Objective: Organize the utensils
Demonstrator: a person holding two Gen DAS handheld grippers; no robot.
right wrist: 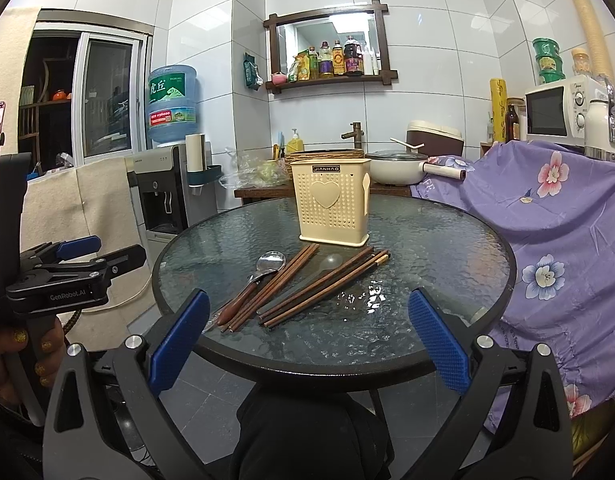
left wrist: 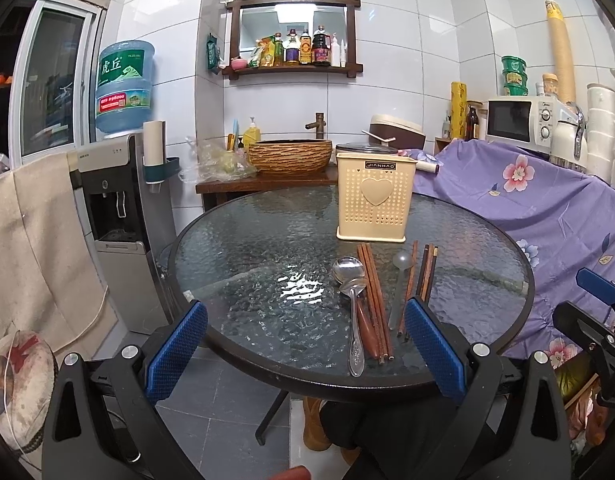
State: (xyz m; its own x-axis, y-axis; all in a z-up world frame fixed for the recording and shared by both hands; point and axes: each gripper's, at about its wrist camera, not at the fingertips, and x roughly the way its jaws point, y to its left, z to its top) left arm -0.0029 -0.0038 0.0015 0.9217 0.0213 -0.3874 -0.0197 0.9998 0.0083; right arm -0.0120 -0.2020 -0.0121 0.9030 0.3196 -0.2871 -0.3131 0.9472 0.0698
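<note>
A cream perforated utensil holder point(left wrist: 373, 196) point(right wrist: 331, 204) with a heart stands upright at the far side of the round glass table point(left wrist: 267, 240) point(right wrist: 427, 240). In front of it lie a metal spoon point(left wrist: 349, 280) point(right wrist: 269, 262), a brown-handled utensil point(left wrist: 365, 328) point(right wrist: 237, 306), several wooden chopsticks point(left wrist: 375, 300) point(right wrist: 327, 284) and a translucent grey spoon point(left wrist: 401, 276) point(right wrist: 331, 262). My left gripper point(left wrist: 307, 340) is open and empty, held at the table's near edge. My right gripper point(right wrist: 307, 336) is open and empty, also at the near edge. The left gripper also shows at the left of the right wrist view point(right wrist: 103, 254).
A purple floral cloth point(left wrist: 547, 208) point(right wrist: 567, 220) covers furniture right of the table. A water dispenser point(left wrist: 115, 216) point(right wrist: 163, 192) stands at the left. A wooden counter behind holds a woven basin point(left wrist: 289, 156), a pot point(right wrist: 395, 166) and a microwave point(left wrist: 519, 120).
</note>
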